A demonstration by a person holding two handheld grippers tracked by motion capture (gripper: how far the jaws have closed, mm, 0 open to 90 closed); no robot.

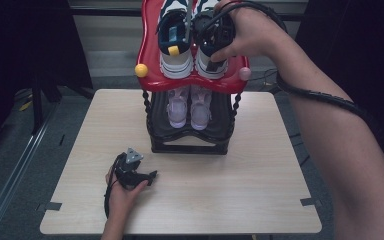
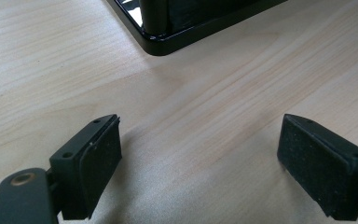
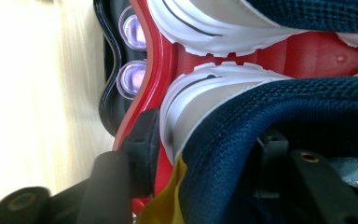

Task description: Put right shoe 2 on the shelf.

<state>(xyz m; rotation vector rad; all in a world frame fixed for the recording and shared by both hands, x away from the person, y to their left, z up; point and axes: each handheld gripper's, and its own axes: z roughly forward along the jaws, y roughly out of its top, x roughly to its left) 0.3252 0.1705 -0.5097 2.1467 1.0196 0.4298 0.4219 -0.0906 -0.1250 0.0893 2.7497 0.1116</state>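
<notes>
The pale wooden surface (image 1: 230,200) carries a two-tier shoe rack (image 1: 190,135) at its far middle, black below and red on top, so both shelves face the person. On the red top shelf (image 1: 152,75) sits a pair of white and navy sneakers, heels toward the person; the right sneaker (image 1: 207,62) is the one in hand, while the left sneaker (image 1: 175,55) stands just beside it, touching or nearly so. A smaller pair of pale lilac shoes (image 1: 190,107) fills the black lower shelf (toes poking out under the red edge). The right gripper (image 1: 215,37) reaches down over the right sneaker's heel: in the right gripper view one jaw sits outside the white heel against the red shelf, the other inside the navy collar, parted and seemingly no longer pinching, which suggests a shoe just set down. The left gripper (image 1: 130,172) rests on the surface near the rack's front, jaws spread around nothing, waiting out of the way.
</notes>
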